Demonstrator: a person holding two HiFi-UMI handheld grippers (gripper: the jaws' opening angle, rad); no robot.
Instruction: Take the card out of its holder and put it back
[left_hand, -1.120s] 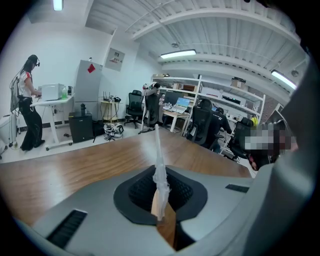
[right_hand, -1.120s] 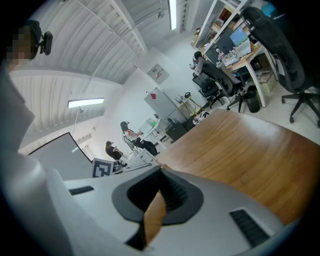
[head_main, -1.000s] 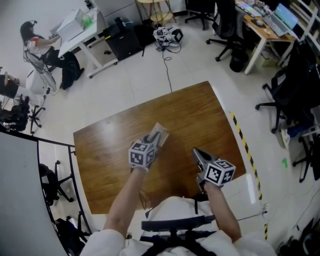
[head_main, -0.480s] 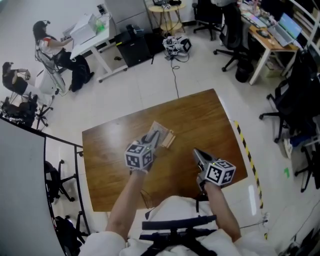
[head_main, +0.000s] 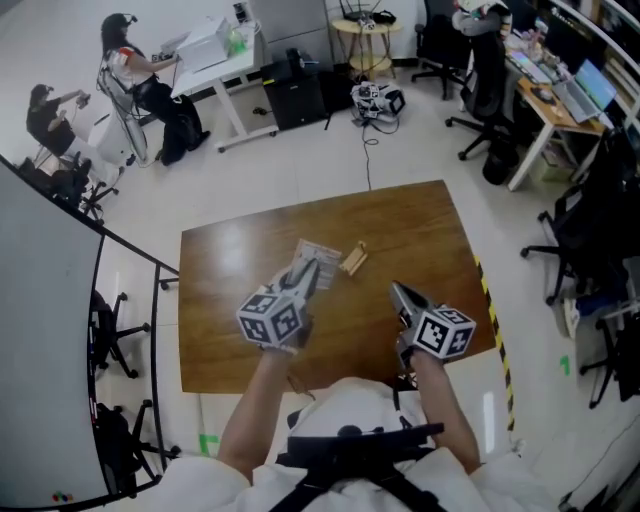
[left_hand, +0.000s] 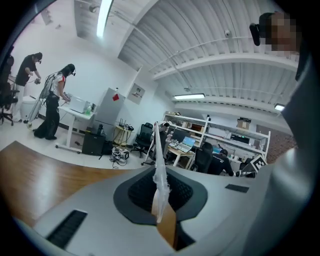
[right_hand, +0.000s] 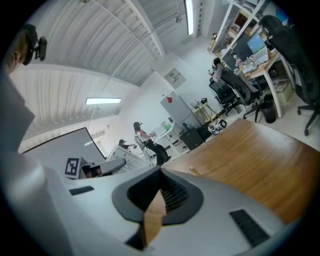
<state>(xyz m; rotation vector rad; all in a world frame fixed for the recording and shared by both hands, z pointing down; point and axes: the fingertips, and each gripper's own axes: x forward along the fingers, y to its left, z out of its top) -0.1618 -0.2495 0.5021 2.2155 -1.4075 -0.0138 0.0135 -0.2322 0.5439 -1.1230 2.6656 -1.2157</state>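
Brown wooden table (head_main: 220, 330) on a pale tiled floor (head_main: 300, 170), seen from steeply above; yellow-and-black tape (head_main: 490, 300) runs on the floor along the table's right edge. Office desks and chairs round about, two people at a white desk (head_main: 215, 45) far left. The person's two bare forearms reach out over the near edge. Left gripper (head_main: 303, 280) (left_hand: 160, 200) sits over the middle of the table, left of centre, marker cube toward the camera. Its jaws are closed tight on the lower edge of the card (head_main: 315, 255) (left_hand: 159, 165), a thin, pale, partly clear sheet. In the left gripper view the card shows edge-on, standing up from between the pads against the room beyond, clear of the surface. Right gripper (head_main: 397, 290) (right_hand: 159, 187) is over the near right part of the table, well apart from the card; jaws together, nothing between them. The holder (head_main: 353, 260) (right_hand: 193, 171), a small tan wooden block, lies on the surface toward the far edge, about midway along it. It is just right of the card in the head view, not touching it, with no card in it.
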